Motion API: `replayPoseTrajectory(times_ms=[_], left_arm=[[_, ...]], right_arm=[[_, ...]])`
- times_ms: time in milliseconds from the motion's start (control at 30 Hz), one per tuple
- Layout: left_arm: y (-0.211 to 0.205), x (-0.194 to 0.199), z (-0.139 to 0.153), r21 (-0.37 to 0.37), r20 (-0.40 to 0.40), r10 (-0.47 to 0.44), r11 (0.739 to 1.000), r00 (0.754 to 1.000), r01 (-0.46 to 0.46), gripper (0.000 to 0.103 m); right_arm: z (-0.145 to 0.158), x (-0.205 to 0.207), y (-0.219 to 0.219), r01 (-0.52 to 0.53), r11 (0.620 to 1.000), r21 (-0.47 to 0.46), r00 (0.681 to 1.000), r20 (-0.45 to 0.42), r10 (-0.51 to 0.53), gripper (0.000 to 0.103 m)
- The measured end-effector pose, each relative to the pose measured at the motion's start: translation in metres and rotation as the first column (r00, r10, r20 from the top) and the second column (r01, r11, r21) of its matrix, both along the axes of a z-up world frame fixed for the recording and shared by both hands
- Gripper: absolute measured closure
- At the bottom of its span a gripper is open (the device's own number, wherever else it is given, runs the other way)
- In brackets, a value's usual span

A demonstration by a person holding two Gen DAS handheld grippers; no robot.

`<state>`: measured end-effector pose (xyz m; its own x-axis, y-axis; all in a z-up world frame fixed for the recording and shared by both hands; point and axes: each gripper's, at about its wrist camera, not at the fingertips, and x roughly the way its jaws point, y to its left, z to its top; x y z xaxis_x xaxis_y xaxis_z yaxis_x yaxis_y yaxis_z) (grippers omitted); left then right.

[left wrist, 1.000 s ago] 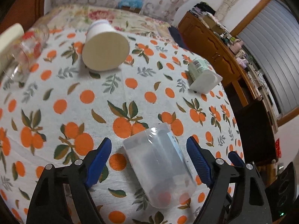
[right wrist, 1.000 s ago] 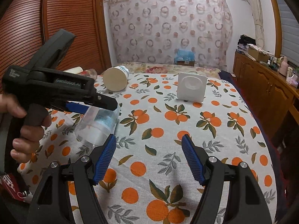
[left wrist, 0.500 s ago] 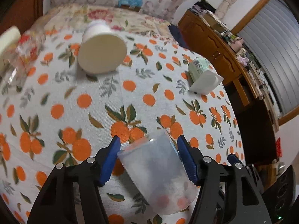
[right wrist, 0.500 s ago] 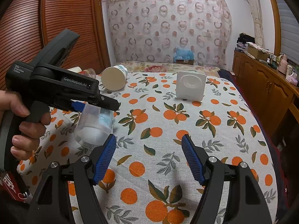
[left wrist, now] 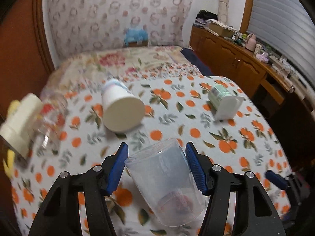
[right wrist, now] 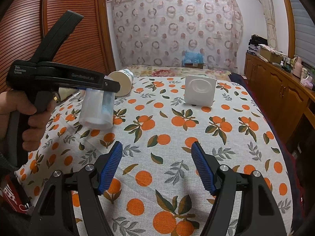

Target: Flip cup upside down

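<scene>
My left gripper (left wrist: 156, 158) is shut on a clear plastic cup (left wrist: 165, 179) and holds it in the air above the orange-print tablecloth (left wrist: 226, 133). In the right wrist view the left gripper (right wrist: 106, 86) holds the same cup (right wrist: 97, 108) nearly upright, with its wider end hanging down, well above the cloth. My right gripper (right wrist: 157, 167) is open and empty, low over the front middle of the table.
A white paper cup (left wrist: 122, 112) lies on its side at the back left. A glass jar (left wrist: 47, 125) lies at the far left. A white square container (right wrist: 199, 90) lies at the back right. A wooden cabinet (right wrist: 279, 90) runs along the right.
My left gripper closed on the clear cup, lifted it off the cloth and tilted it from lying flat to nearly upright. My right gripper has stayed still.
</scene>
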<state>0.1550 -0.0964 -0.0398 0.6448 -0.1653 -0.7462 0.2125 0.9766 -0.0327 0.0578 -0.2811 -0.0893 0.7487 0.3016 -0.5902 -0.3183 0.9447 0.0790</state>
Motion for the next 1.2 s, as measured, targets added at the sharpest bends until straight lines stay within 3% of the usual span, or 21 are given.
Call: replayPoseTrajectory(times_ms=[200,467,700,1100,1200], left_arm=[[-0.002,0.001,-0.003,0.138,0.117,0.022,0.990,0.993,-0.039,0.045],[-0.008,-0.011,-0.010,0.229,0.195,-0.001,0.972,0.981,-0.044,0.045],[-0.009,-0.028,-0.010,0.249,0.225,-0.021,0.968,0.974,-0.037,0.045],[0.002,-0.058,-0.002,0.196,0.217,-0.034,0.981,0.976,-0.009,0.045],[0.005,-0.062,0.001,0.170,0.222,-0.032,0.985,0.975,-0.006,0.037]], right_arm=[[-0.001,0.001,0.000,0.004,1.000,0.001,1.000,0.000,-0.004,0.028],[-0.001,0.001,-0.001,0.005,1.000,0.004,1.000,0.000,-0.005,0.028],[0.000,0.001,-0.002,0.009,1.000,0.008,1.000,0.001,-0.009,0.028],[0.001,0.002,-0.002,0.018,1.000,0.007,1.000,0.003,-0.018,0.028],[0.001,0.001,0.000,0.023,1.000,0.008,1.000,0.002,-0.023,0.028]])
